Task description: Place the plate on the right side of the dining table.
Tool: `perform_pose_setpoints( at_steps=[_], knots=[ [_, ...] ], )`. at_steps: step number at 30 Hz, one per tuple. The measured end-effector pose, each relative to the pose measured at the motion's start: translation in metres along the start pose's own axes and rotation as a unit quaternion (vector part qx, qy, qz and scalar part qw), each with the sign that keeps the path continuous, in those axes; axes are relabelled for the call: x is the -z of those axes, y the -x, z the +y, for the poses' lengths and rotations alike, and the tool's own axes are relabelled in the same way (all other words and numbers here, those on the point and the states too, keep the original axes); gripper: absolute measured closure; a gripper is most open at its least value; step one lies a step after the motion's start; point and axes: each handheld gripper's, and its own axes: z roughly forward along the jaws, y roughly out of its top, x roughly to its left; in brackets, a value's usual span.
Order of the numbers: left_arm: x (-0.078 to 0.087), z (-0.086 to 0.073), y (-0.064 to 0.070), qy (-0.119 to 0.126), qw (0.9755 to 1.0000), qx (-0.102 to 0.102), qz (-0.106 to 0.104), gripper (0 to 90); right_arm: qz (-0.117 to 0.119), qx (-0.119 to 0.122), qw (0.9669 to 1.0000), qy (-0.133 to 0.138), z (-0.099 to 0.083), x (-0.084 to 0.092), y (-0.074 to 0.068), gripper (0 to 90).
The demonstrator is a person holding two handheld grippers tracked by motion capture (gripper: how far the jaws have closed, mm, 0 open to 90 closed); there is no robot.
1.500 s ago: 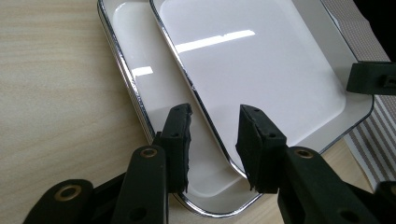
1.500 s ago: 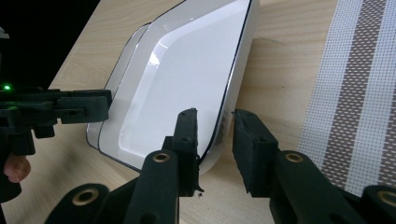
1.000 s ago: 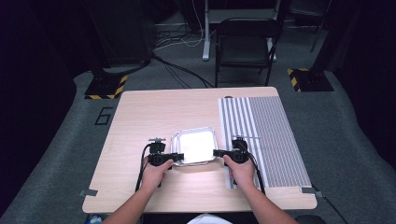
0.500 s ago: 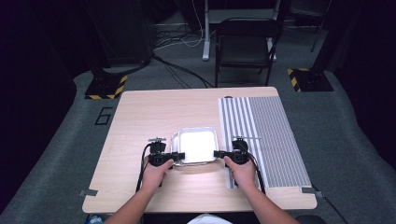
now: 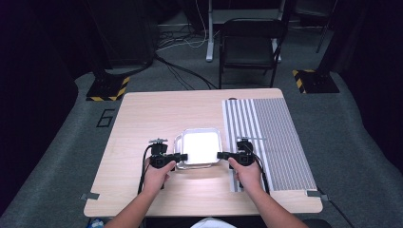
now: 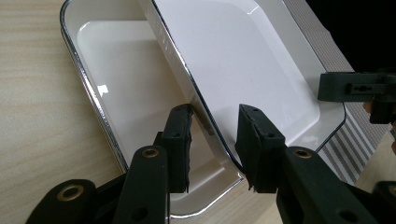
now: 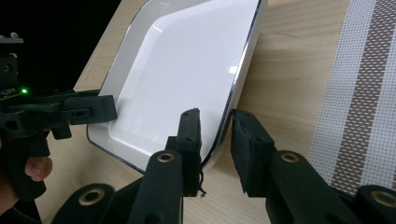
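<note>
On the left, my left gripper (image 5: 182,156) has its black jaws nearly closed over the rim of the top white square tray with a shiny silver edge (image 6: 243,60). In the left gripper view one jaw sits under that rim and one sits on the white inside, but I cannot tell if the pads truly press it. Below it lies the bottom white tray with the same silver edge (image 6: 116,79), flat on the light wooden table (image 5: 157,111). The top tray is tilted, with its left side lifted off the bottom one. Both trays are in the middle of the table, near me. On the right, my right gripper (image 5: 222,155) is closed on the other side of the top tray, one jaw inside and one outside the edge. Farther right is the grey striped mat (image 5: 271,137), just beside the trays. To do this well, I think I should lift both hands slowly and evenly, keep the tray level, and hold tight so the smooth edge does not slip out.
</note>
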Motion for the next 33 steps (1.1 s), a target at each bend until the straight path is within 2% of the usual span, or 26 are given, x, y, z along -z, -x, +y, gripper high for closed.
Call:
perform_pose_setpoints(
  at_steps=[2,4,5,16,26,27,33],
  knots=[
    [0.003,0.002,0.002,0.002,0.9999,-0.011,0.000,65.2,0.006,-0.002,1.0000,0.003,0.001,0.003,-0.001,73.0],
    [0.003,0.003,0.003,0.003,1.0000,-0.009,-0.001,65.2,0.006,0.000,1.0000,0.004,0.002,0.004,-0.002,72.9],
    [0.005,0.004,0.004,0.002,0.9999,-0.015,-0.001,65.2,0.007,0.001,1.0000,0.004,0.003,0.006,-0.003,72.9],
    [0.009,0.008,0.009,0.009,0.9999,-0.011,-0.005,64.4,0.011,0.000,0.9999,0.003,0.006,0.010,-0.005,72.5],
    [0.010,0.012,0.015,0.011,0.9997,-0.021,-0.008,64.1,0.016,0.005,0.9998,0.008,0.011,0.018,-0.006,72.3],
    [0.011,0.014,0.016,0.012,0.9995,-0.027,-0.008,64.1,0.014,0.005,0.9998,0.010,0.012,0.019,-0.007,72.3],
    [0.011,0.016,0.021,0.013,0.9996,-0.024,-0.009,63.9,0.011,0.007,0.9998,0.013,0.013,0.022,-0.006,72.2]
  ],
)
